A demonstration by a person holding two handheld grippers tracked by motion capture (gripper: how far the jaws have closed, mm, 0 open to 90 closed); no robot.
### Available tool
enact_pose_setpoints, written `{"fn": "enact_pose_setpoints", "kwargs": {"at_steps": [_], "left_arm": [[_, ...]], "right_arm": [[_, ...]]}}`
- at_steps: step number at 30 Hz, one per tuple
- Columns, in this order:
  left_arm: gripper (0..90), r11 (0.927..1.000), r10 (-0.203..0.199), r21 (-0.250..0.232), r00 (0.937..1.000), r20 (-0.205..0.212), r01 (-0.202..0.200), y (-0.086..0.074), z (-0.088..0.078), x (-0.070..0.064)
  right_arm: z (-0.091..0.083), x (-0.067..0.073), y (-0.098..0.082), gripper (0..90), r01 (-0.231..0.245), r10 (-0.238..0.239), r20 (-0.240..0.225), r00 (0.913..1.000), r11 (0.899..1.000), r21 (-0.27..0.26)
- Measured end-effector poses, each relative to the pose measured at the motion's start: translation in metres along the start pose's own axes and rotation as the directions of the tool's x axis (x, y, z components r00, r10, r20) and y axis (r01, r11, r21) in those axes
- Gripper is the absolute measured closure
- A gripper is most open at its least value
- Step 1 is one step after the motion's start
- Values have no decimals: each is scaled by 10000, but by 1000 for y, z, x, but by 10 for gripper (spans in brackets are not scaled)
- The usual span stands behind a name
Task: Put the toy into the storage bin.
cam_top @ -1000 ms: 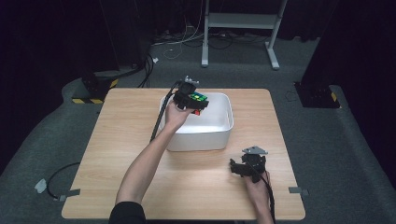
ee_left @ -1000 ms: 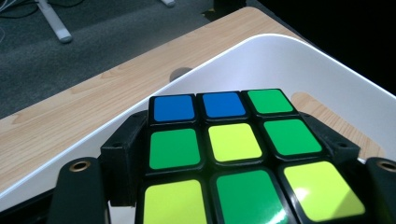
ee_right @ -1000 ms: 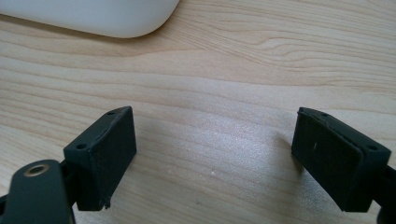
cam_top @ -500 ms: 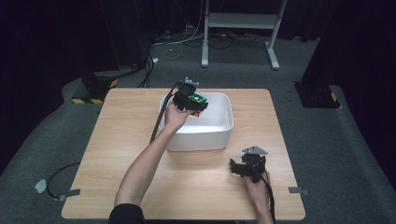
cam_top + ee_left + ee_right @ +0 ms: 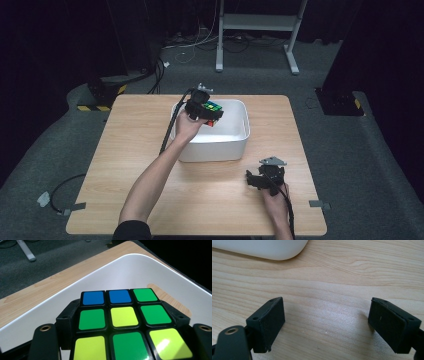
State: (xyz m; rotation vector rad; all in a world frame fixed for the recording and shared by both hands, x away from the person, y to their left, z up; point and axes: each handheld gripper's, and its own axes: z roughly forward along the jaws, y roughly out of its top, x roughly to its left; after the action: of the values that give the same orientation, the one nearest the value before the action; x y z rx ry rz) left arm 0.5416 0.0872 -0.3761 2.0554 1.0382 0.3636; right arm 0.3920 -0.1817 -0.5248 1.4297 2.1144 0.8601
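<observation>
Holding the puzzle cube [image 5: 120,325] clamped in the left tongs [image 5: 204,111], jaws just closing on it, over the white bin [image 5: 235,145]; release left. Right tongs [image 5: 327,327] gape empty on the worktop [image 5: 140,130].

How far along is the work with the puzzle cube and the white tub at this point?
Done: the left tongs are shut on the puzzle cube, their jaws having just been closing on it, above the white tub. In hand: carrying the cube. Left: setting it down. The right tongs rest open over the table.
</observation>
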Motion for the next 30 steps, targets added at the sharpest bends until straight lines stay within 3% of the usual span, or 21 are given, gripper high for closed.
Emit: {"fn": "enact_pose_setpoints", "kwargs": {"at_steps": [18, 30], "left_arm": [[305, 10000, 7, -97, 10000, -47, -8, -10, -16, -1], [307, 9997, 106, -197, 9999, 43, -105, -14, -23, -8]], "right_arm": [[0, 0, 0, 136, 0, 0, -4, 10000, 10000, 4], [0, 0, 0, 136, -4, 4, 13, 10000, 10000, -3]]}}
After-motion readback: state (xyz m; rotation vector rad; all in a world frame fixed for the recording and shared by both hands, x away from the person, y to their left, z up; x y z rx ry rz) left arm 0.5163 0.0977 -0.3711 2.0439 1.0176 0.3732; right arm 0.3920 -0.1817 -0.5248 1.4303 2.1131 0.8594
